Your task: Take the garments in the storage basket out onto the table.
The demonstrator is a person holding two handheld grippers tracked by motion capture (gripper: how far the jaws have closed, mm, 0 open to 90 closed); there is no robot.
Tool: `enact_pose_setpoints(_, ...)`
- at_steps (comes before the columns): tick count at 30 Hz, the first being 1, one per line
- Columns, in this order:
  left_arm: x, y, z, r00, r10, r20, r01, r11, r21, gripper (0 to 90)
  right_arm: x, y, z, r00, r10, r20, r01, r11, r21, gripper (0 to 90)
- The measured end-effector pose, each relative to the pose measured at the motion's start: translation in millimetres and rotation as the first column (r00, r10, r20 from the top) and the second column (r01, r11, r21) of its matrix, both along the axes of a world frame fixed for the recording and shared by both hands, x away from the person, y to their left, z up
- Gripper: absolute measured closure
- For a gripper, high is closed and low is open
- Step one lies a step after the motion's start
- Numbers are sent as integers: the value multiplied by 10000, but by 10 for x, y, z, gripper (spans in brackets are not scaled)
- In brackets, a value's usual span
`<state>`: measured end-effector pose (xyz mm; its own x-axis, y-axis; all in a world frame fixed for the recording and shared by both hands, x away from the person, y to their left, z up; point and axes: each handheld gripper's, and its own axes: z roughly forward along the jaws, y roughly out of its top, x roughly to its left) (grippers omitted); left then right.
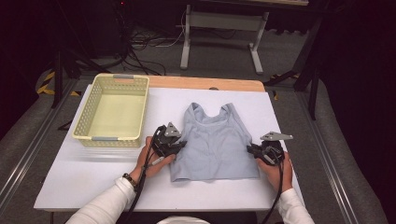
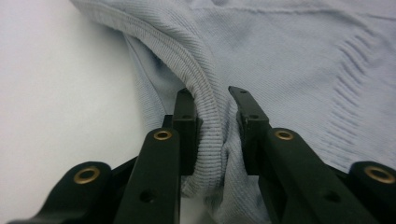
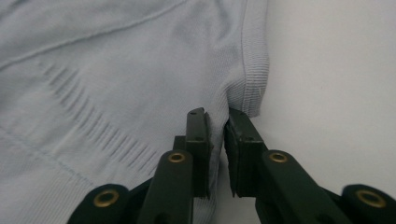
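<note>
Pale grey-blue ribbed tank top (image 1: 215, 142), flat on the white table, both side edges pinched.

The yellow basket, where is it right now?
In the high view the yellow basket stands at the table's far left, left of the grey top, just beyond the left tool.

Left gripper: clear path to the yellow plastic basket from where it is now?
Probably yes. The left gripper is pinching the pale blue ribbed tank top's left edge, and only bare white tabletop separates it from the yellow perforated plastic basket, just to its left.
</note>
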<state>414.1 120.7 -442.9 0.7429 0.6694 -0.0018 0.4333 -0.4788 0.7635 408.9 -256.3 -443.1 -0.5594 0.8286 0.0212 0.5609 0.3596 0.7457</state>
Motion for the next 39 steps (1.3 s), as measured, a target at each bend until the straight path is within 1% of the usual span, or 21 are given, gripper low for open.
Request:
enact_pose_setpoints(3, -68, 68, 69, 9999, -28, 133, 31, 9998, -207, 750, -89, -4, 52, 9998, -31, 211, 30, 10000, 57, 823)
enact_pose_setpoints(5, -132, 99, 101, 9994, -206, 288, 207, 9998, -32, 747, -156, -5, 83, 9996, -4, 287, 2, 10000, 84, 832)
enact_pose_setpoints(8, -220, 113, 131, 9974, -267, 664, 243, 9990, 367, 746, -238, -16, 127, 9991, 124, 403, -129, 9999, 115, 847)
enact_pose_setpoints(11, -239, 123, 153, 9974, -208, 695, 182, 9991, 383, 725, -278, -24, 143, 9982, 102, 588, -102, 9999, -14, 771)
enact_pose_setpoints(12, -229, 125, 154, 9968, -159, 790, 128, 9992, 387, 701, -269, -26, 146, 9976, 44, 690, -41, 10000, -49, 751)
enact_pose_setpoints(13, -219, 119, 145, 9968, -76, 800, 50, 9994, 328, 666, -248, -25, 153, 9968, -18, 803, 22, 10000, -43, 706)
enact_pose_setpoints(14, -205, 110, 134, 9965, 7, 834, -41, 9991, 414, 652, -218, -20, 165, 9951, -96, 987, 96, 10000, 11, 654)
enact_pose_setpoints(15, -198, 103, 126, 9963, 34, 861, -73, 9990, 451, 641, -176, -8, 190, 9915, -169, 1290, 158, 9998, 96, 641)
enact_pose_setpoints(16, -191, 93, 119, 9946, 96, 1029, -153, 9984, 547, 620, -147, 4, 207, 9890, -140, 1476, 122, 9998, 133, 642)
enact_pose_setpoints(17, -194, 87, 118, 9932, 177, 1152, -249, 9978, 616, 587, -95, 30, 234, 9844, -6, 1761, -22, 9999, 154, 623)
enact_pose_setpoints(18, -194, 89, 129, 9916, 158, 1281, -245, 9974, 670, 586, -63, 49, 248, 9806, 91, 1960, -118, 9999, 124, 608)
enact_pose_setpoints(20, -192, 109, 165, 9908, 189, 1340, -246, 9989, 411, 586, 37, 120, 290, 9712, 158, 2378, -103, 9996, -245, 588)
enact_pose_setpoints(22, -189, 118, 179, 9906, 125, 1363, -168, 9994, 307, 594, 182, 190, 334, 9648, 353, 2605, -300, 9993, -244, 561)
enact_pose_setpoints(24, -187, 109, 171, 9910, 28, 1340, -74, 9994, 336, 619, 394, 286, 377, 9669, 626, 2475, -595, 9980, -197, 522)
enact_pose_setpoints(25, -178, 103, 163, 9912, -97, 1321, 48, 9993, 371, 651, 502, 339, 390, 9681, 830, 2365, -765, 9964, -367, 495)
enact_pose_setpoints(27, -163, 92, 147, 9915, -182, 1288, 128, 9990, 430, 691, 715, 440, 392, 9660, 866, 2437, -725, 9952, -661, 488)
enact_pose_setpoints(29, -136, 88, 127, 9925, -281, 1186, 230, 9988, 442, 720, 916, 500, 371, 9701, 886, 2261, -782, 9954, -547, 474)
enact_pose_setpoints(31, -108, 87, 98, 9947, -288, 985, 240, 9985, 501, 740, 1140, 554, 320, 9782, 788, 1924, -711, 9964, -464, 466)
enact_pose_setpoints(33, -96, 85, 77, 9959, -344, 841, 295, 9978, 592, 761, 1365, 613, 215, 9905, 604, 1234, -528, 9966, -634, 439)
enact_pose_setpoints(36, -90, 89, 78, 9958, -371, 837, 319, 9975, 626, 769, 1540, 684, 86, 9967, 453, 674, -392, 9952, -893, 433)
enact_pose_setpoints(39, -107, 99, 110, 9946, -422, 947, 355, 9968, 710, 778, 1610, 732, 5, 9982, 411, 429, -365, 9940, -1030, 433)
